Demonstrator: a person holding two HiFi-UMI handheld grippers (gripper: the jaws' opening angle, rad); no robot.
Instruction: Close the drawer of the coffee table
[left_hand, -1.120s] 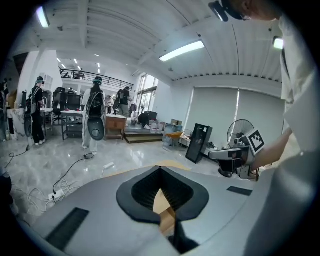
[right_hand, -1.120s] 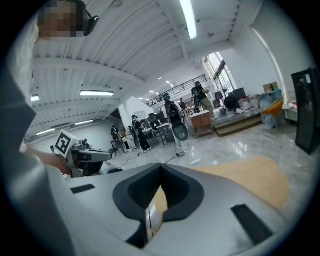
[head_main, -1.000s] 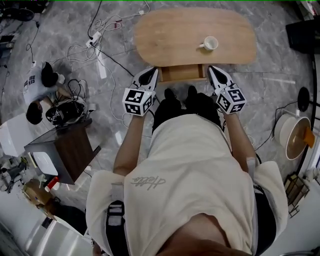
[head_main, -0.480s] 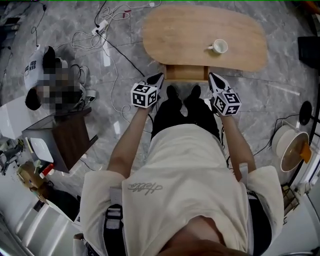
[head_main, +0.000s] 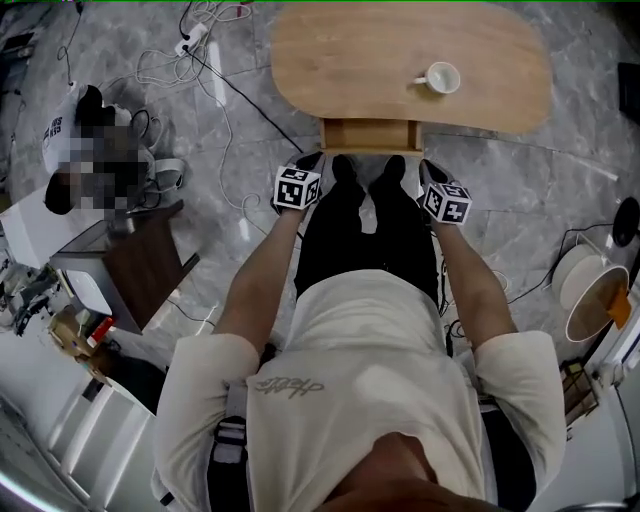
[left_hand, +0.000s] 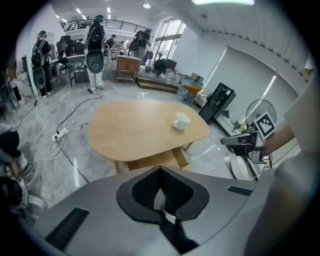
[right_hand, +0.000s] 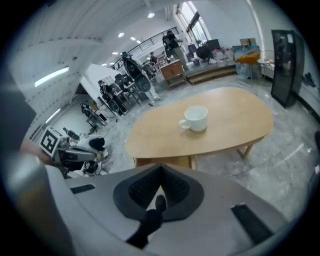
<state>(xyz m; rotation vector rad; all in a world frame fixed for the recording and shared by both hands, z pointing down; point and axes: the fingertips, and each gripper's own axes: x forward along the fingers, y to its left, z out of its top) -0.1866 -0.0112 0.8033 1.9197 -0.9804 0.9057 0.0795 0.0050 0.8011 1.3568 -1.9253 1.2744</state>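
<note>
Drawer (head_main: 370, 136) still projects from the coffee table (head_main: 400, 45); left gripper (head_main: 313, 157) and right gripper (head_main: 423, 163), both pinched together and empty, hover near it, so the push remains.

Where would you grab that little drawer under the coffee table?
Probably the front panel of the drawer, coming from the side where the person stands: it juts out from under the tabletop toward them, so only that end is exposed. No handle shows.
</note>
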